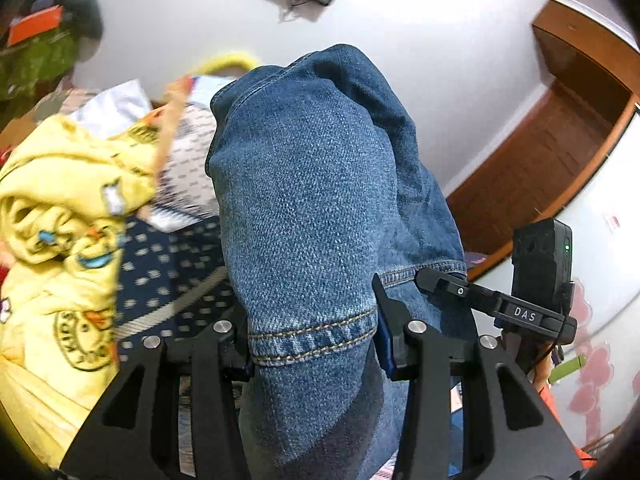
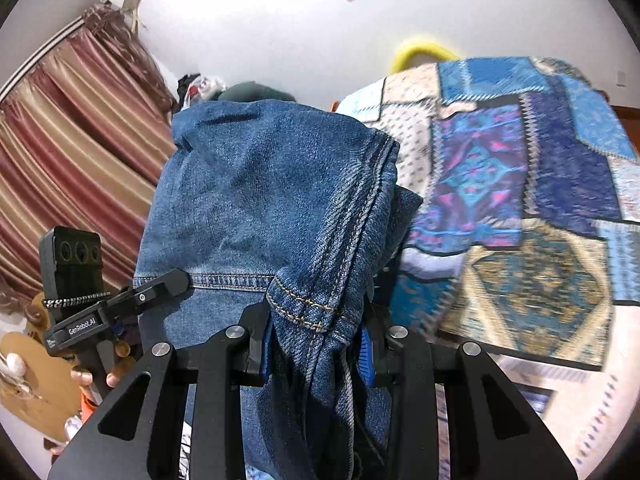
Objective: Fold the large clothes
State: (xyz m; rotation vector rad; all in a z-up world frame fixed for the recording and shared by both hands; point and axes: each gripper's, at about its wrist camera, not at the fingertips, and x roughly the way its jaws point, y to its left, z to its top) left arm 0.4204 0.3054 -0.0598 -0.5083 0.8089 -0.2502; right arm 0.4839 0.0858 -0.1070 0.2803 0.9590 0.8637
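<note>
A pair of blue denim jeans (image 1: 316,184) fills the middle of both views, lifted in the air. My left gripper (image 1: 312,344) is shut on a stitched hem of the jeans, with cloth bulging up past its fingers. My right gripper (image 2: 314,344) is shut on a bunched hem of the same jeans (image 2: 264,196). The other gripper shows at the edge of each view: the right one (image 1: 520,312) in the left wrist view, the left one (image 2: 92,312) in the right wrist view.
A yellow printed garment (image 1: 60,240) lies in a heap at left on a dark dotted cloth (image 1: 168,264). A patchwork quilt (image 2: 520,184) covers the surface at right. A striped curtain (image 2: 68,152) hangs at left. A brown wooden door frame (image 1: 560,132) stands at right.
</note>
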